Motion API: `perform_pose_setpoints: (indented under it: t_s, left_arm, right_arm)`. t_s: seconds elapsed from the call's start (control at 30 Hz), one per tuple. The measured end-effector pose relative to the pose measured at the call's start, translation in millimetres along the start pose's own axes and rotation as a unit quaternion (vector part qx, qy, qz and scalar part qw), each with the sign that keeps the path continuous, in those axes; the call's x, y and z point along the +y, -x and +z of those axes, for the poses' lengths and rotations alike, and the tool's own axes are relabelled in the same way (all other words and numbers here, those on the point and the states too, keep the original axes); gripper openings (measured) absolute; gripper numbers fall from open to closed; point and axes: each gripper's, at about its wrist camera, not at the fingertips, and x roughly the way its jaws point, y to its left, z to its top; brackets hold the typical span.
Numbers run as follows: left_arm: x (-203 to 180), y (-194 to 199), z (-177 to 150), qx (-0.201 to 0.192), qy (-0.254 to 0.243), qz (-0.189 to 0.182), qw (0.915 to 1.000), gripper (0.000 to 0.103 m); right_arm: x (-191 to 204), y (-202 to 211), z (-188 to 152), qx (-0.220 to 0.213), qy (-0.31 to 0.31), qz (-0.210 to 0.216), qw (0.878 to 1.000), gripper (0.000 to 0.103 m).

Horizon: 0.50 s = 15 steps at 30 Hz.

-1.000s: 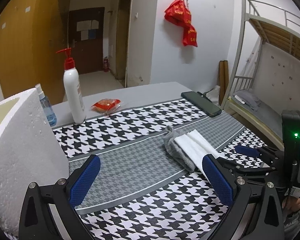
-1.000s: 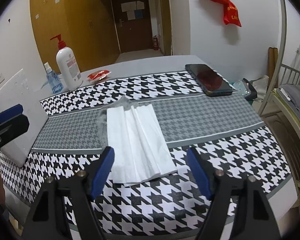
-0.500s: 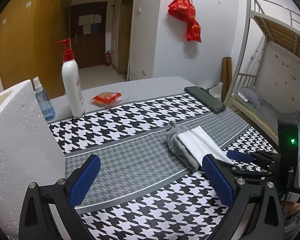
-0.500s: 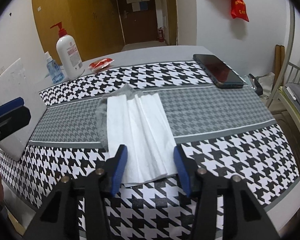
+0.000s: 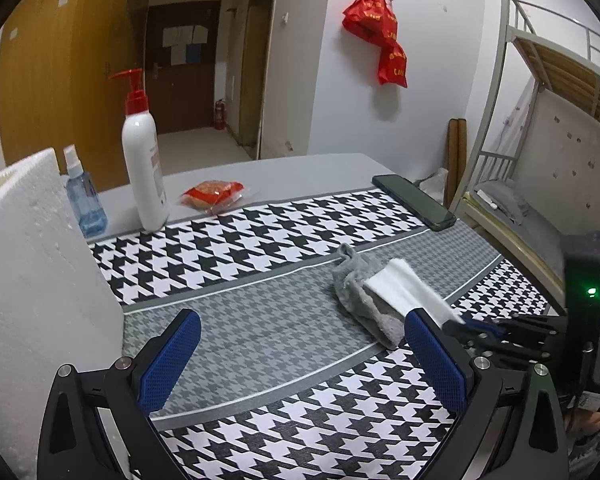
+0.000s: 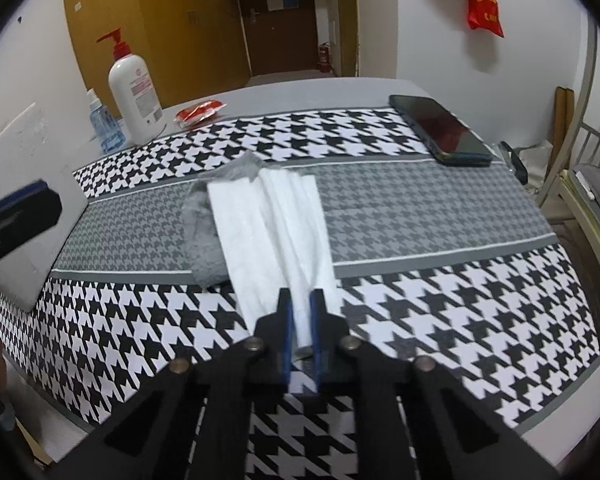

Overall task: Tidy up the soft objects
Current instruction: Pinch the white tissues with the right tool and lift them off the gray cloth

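Note:
A white folded tissue (image 6: 272, 224) lies on top of a grey cloth (image 6: 202, 236) in the middle of the houndstooth table. My right gripper (image 6: 300, 312) is shut on the near edge of the white tissue. In the left wrist view the tissue (image 5: 404, 288) and grey cloth (image 5: 360, 300) lie to the right, with the right gripper (image 5: 472, 326) pinching the tissue's end. My left gripper (image 5: 300, 360) is open and empty, a little above the table left of the cloths.
A white foam box (image 5: 32, 280) stands at the left. A pump bottle (image 5: 142, 160), a small blue spray bottle (image 5: 84, 204) and a red snack packet (image 5: 212, 196) sit at the back. A black phone (image 6: 440, 130) lies back right. A bunk bed (image 5: 540, 140) is at the right.
My right gripper has closed from wide open onto the near edge of the white tissue. The left gripper has stayed open and shifted only slightly.

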Motion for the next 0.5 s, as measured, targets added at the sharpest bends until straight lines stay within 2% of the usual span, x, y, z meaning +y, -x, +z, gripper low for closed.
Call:
perform_pose_setpoints:
  t_s: [0.23,0.5]
  left_arm:
    - [-12,-1,-2,0.002,-0.010,-0.010,0.9999,0.102]
    - [-31,-8,0,0.008,-0.024,-0.022,0.9995,0.102]
  right_arm:
    - [-23,30,-8,-0.024,-0.021,-0.024,0.999,0.010]
    - [-46,46,-20,-0.028,-0.042,-0.043,0.998,0.011]
